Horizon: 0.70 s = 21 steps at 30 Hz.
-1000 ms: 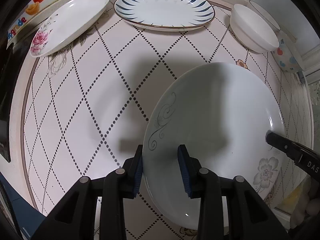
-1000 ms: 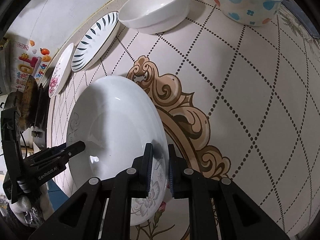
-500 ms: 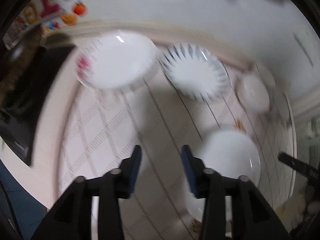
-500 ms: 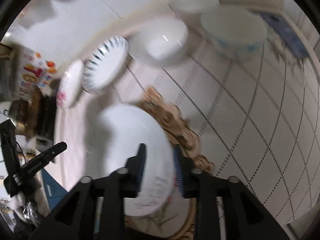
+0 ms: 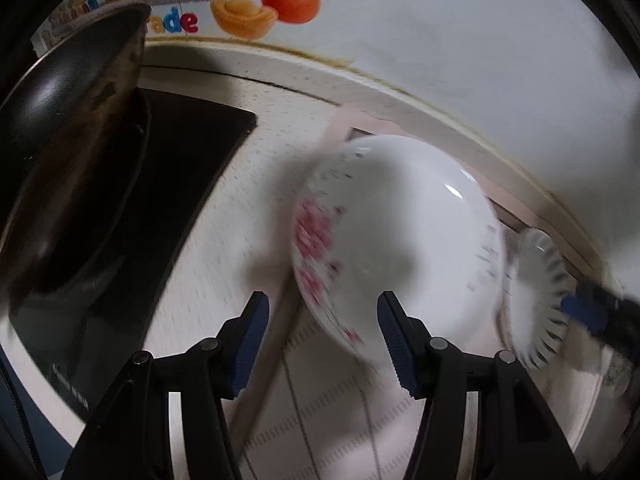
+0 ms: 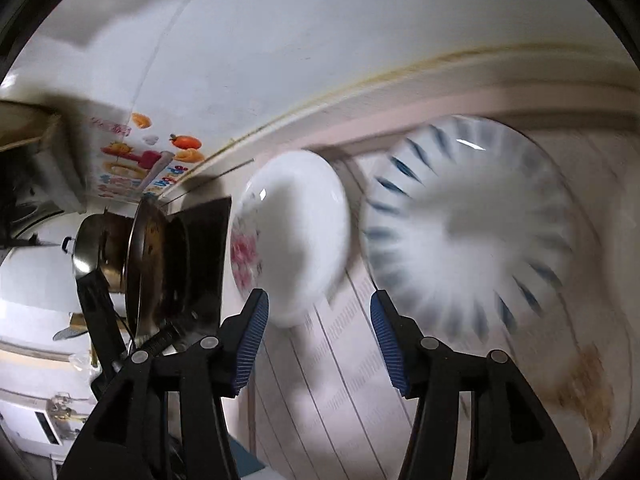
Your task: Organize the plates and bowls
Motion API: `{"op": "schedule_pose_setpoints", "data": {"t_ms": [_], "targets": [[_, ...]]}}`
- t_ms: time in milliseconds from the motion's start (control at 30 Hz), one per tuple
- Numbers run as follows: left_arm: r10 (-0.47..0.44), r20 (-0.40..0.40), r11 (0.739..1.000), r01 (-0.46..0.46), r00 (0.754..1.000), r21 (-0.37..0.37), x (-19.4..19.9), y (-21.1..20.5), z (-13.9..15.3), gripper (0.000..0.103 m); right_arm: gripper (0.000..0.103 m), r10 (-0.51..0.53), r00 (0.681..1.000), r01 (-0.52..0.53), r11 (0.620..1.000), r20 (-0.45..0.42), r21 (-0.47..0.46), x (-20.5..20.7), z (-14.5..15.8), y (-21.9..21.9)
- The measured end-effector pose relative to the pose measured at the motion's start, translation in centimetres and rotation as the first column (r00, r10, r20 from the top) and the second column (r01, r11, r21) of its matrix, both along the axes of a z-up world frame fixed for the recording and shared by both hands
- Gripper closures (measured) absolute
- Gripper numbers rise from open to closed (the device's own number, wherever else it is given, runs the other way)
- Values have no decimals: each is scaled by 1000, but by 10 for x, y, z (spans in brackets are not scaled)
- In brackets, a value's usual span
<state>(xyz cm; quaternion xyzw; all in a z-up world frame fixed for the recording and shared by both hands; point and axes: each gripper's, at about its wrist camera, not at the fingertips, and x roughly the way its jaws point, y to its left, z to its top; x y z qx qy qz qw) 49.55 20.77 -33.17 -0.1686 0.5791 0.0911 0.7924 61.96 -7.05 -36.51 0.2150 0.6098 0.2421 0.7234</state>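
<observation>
Swirl plate let go, gone from view | left gripper (image 5: 322, 334) jaws opening, empty, rose plate (image 5: 396, 244) at 12 o'clock on desk (image 5: 224, 248) | right gripper (image 6: 318, 336) jaws opening, empty, blue-leaf plate (image 6: 468, 236) at 1 o'clock | next pickup pending

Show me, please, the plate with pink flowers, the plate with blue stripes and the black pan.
plate with pink flowers (image 5: 400, 232): left wrist view, white centre.
plate with blue stripes (image 6: 476, 236): right wrist view, centre.
black pan (image 5: 60, 96): left wrist view, dark underside.

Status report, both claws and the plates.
Left claw and right claw opening, nothing held. Rose plate and blue plate ahead on counter. Nothing in the way.
</observation>
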Motion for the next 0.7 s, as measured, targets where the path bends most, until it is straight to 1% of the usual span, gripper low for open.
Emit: {"op": "schedule_pose_setpoints", "data": {"t_ms": [100,167,200,233,267,333,367,400,433,467,533,700], "targets": [[3,-31,1000,-4,1000,-19,15,11,-20,49,48,21,1000,-20,997,8,-80,42,-14,35],[0,-51,999,-2,999,-34,23,17,-34,49,54,31,1000,-31,993,1,-117,65,-25,48],[-1,-58,999,-1,998,-39,25,18,-38,49,60,40,999,-40,990,-6,-135,76,-32,55],[-4,-64,999,1,998,-46,26,18,-42,49,63,45,999,-46,988,-10,-149,84,-39,59],[-12,-74,999,8,997,-54,28,18,-48,49,63,53,998,-55,985,-15,-166,91,-44,64],[-23,-80,998,18,997,-64,31,17,-53,49,74,72,997,-76,981,-28,-177,100,-54,72],[-26,-79,998,21,997,-66,29,17,-52,49,76,82,996,-88,979,-36,-184,102,-60,74],[-31,-75,997,26,997,-69,29,17,-52,52,79,94,995,-99,976,-38,-194,105,-63,78],[-35,-72,997,30,997,-72,29,16,-53,63,82,101,994,-106,974,-38,-201,104,-66,78],[-38,-75,997,33,996,-75,30,16,-53,70,83,111,993,-117,970,-41,-215,104,-69,81],[-45,-65,997,40,997,-62,31,16,-51,75,90,131,991,-137,958,-41,-250,105,-74,87],[-38,-52,997,35,998,-64,23,19,-50,78,92,146,989,-148,952,-30,-268,101,-80,86]]}}
